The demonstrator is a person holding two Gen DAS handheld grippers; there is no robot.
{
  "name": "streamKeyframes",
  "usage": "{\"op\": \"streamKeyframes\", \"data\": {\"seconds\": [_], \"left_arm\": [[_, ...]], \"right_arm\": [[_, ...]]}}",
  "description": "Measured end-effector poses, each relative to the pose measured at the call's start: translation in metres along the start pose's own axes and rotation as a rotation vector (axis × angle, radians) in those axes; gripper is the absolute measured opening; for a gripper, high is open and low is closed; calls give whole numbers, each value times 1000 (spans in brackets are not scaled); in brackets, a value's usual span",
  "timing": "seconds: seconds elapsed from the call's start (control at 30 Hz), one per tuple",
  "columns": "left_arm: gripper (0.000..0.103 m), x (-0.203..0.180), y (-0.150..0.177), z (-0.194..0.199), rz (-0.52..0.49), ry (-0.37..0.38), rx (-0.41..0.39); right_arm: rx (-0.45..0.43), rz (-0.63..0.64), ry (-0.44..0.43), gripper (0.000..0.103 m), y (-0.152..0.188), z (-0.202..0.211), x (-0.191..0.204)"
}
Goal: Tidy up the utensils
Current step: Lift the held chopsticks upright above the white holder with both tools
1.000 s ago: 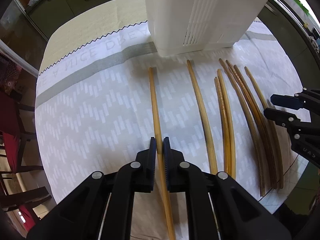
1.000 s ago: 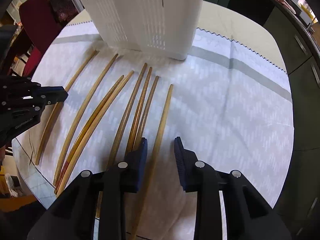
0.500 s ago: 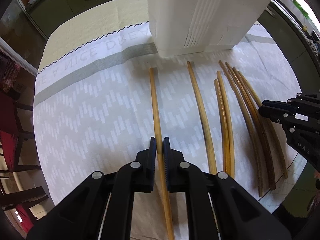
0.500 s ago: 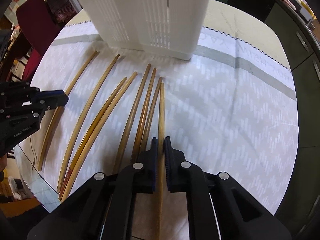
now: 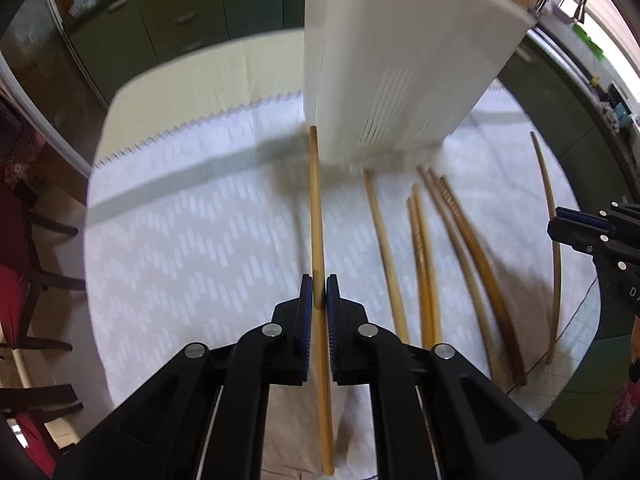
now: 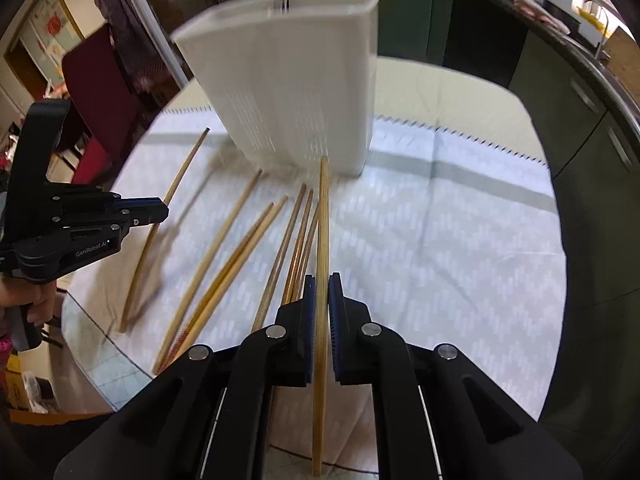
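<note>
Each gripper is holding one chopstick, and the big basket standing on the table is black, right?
Not quite. The basket is white, not black, as the right wrist view shows. The rest is right: the left gripper is shut on one chopstick, the right gripper is shut on another chopstick, and the basket stands on the table.

- The left gripper points steeply down at the white utensil holder, jaws clamped on a chopstick.
- The right gripper is tilted down toward the same holder, jaws pressed on another chopstick.
- A hand grasps the left gripper's handle, left of the holder.
</note>
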State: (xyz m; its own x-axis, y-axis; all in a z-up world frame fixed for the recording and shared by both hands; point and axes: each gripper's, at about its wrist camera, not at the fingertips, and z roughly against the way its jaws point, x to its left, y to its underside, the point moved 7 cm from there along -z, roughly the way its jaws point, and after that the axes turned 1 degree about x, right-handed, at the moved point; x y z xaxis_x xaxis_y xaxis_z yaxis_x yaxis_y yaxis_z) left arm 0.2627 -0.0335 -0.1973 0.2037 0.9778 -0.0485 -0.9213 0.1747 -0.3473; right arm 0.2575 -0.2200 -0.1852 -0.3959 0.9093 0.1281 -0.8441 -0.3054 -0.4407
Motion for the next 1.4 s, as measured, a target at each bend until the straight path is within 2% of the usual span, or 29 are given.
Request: {"op": "streamKeyframes", "data": {"seconds": [0.2,0.4,0.83,1.13,1.27,1.33,1.4], "left_arm": [[7,-2,-2,41,-2,13,-106],[7,-17,-3,77,-29,11,-186],[7,-32,-2,107,-62,33,-249],[7,-45,-26,145,-95,47,-324],[7,-48,-31,135,-110,41,-274],[7,-53,-29,113,-144,27,-215],[14,-62,-24,87,-204,29,-141]], "right_arm": [[-87,-19,-31,8,8,46,-14],[-125,-18,-36,8,8,63,-16],[-200,-11,-54,8,5,95,-13],[-294,12,-70,8,-22,134,-6],[-326,30,-72,8,-31,151,0],[-335,38,-72,8,-32,157,3],[-337,40,-68,8,-32,160,3]]}}
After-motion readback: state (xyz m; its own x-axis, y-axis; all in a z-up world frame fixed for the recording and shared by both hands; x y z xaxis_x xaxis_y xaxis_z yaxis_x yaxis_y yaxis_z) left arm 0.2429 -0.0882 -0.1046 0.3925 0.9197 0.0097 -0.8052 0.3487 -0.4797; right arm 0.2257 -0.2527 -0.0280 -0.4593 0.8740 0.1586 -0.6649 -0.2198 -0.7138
